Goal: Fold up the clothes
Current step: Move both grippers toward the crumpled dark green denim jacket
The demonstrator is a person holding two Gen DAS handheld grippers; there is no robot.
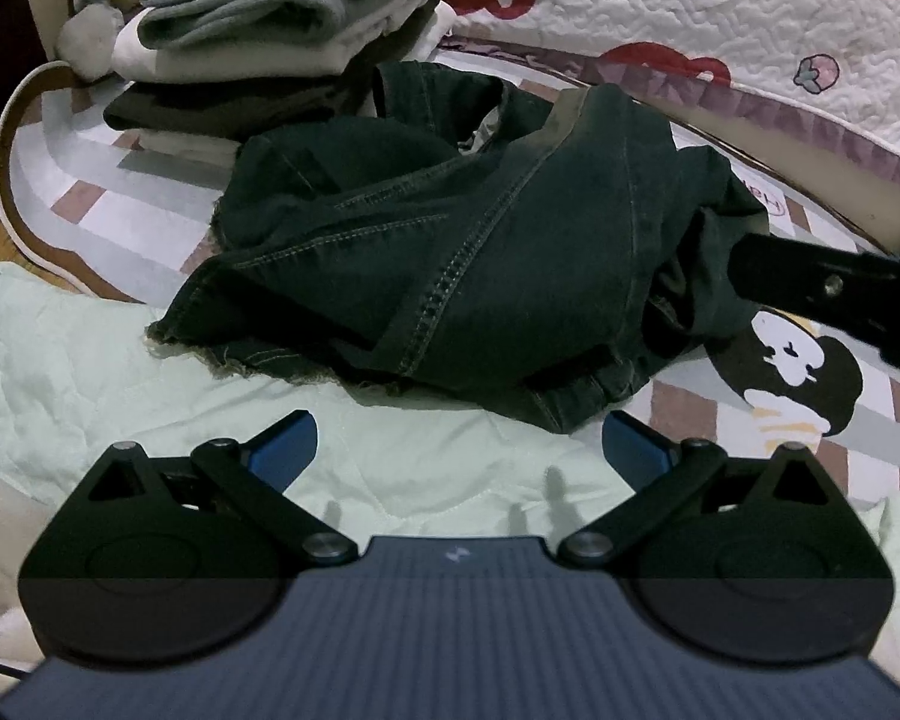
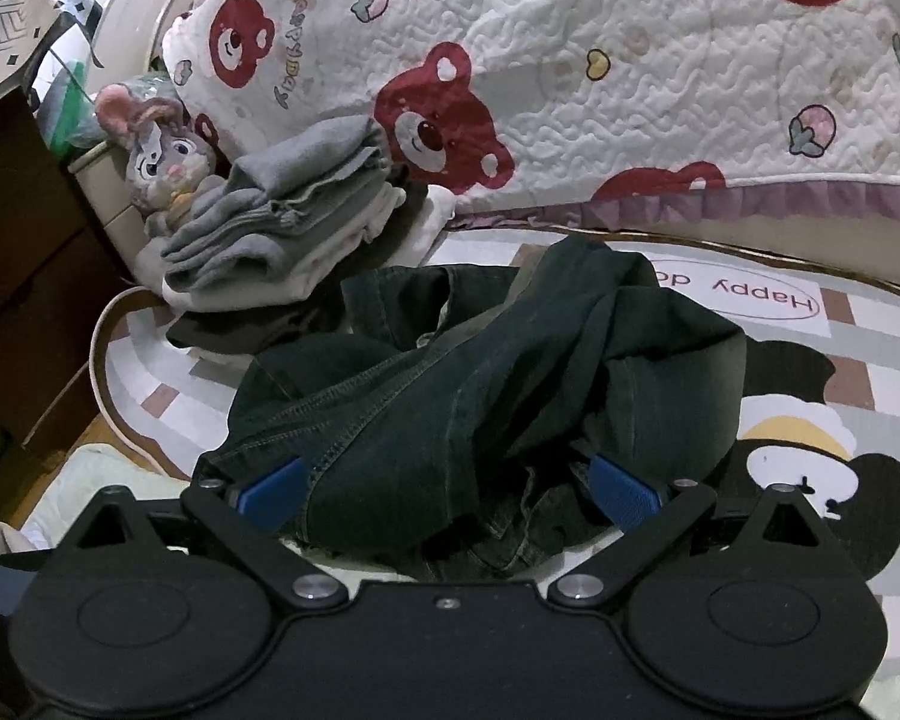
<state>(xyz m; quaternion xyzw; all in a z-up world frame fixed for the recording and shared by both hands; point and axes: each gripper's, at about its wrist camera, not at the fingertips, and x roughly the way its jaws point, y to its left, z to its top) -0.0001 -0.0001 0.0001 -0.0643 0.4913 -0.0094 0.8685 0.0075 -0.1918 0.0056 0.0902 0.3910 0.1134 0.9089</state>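
Left of the crumpled dark jeans (image 1: 480, 264) a stack of folded clothes (image 1: 258, 30) sits on the patterned mat (image 1: 78, 150); the jeans lie bunched in a heap across the mat and a pale green sheet (image 1: 90, 348). The left claw (image 1: 459, 450) hovers just short of the heap, blades apart and empty. The right claw (image 2: 444, 492) is spread wide, pushed into the heap's near edge, not yet clamped. Best to pinch one hem each and spread the denim flat first. No containers are visible.

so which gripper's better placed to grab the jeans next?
Right. The right gripper is open with the crumpled jeans already between its fingers; the left gripper is open, short of them over the pale green sheet.
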